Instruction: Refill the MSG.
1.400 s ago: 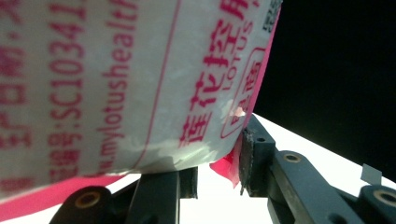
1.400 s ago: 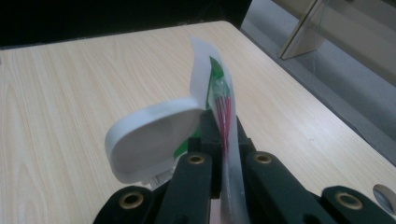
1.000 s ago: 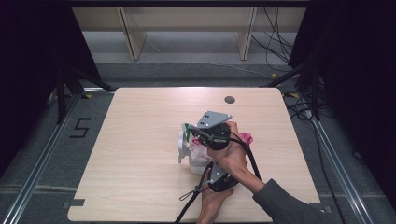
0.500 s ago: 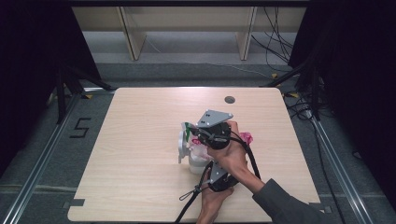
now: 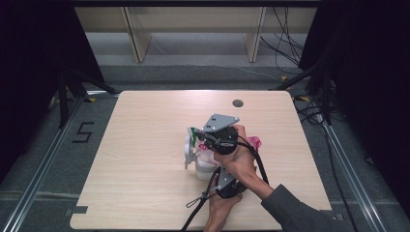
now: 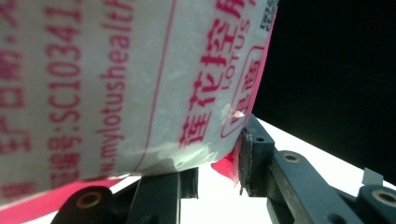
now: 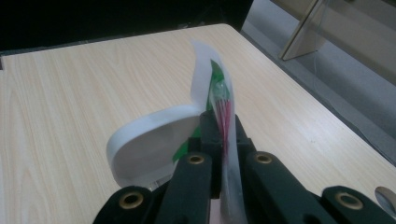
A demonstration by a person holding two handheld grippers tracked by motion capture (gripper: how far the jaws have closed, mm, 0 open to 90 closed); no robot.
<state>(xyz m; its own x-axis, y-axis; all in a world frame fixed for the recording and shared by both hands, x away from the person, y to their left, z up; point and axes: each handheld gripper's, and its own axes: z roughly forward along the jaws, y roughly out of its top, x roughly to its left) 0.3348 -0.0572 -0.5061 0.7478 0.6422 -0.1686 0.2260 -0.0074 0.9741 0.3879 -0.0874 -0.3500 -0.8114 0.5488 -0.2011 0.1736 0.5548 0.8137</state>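
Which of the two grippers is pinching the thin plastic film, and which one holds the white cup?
The right gripper pinches the film, jaws fully shut on it. The left gripper holds the white cup, jaws spread around its printed wall.

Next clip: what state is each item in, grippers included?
White tub: upright on the table, held in the left gripper.
Lid film: partly peeled, standing up from the rim.
Left gripper: shut on the white tub's printed wall.
Right gripper: shut on the lid film.
Table: bare wood around the tub.
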